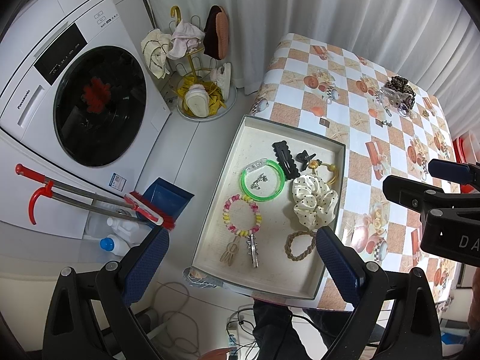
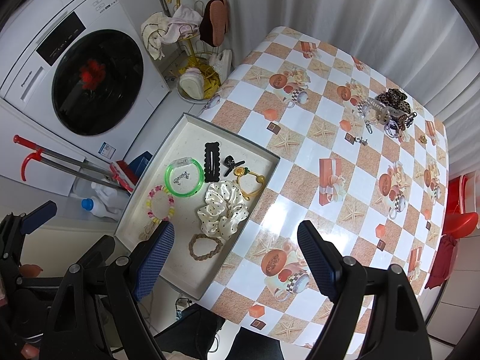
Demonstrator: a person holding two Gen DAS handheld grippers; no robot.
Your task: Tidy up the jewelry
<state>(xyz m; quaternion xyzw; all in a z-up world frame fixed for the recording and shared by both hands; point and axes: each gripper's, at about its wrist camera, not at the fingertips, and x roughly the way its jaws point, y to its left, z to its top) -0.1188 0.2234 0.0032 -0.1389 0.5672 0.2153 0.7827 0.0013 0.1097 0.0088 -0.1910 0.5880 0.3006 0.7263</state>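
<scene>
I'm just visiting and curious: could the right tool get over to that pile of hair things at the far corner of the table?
Probably yes. The right tool is open and holds nothing, and only bare tablecloth lies between it and the pile.

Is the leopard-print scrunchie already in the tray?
No: the leopard-print scrunchie sits in a pile at the far side of the table, well apart from the tray.
</scene>
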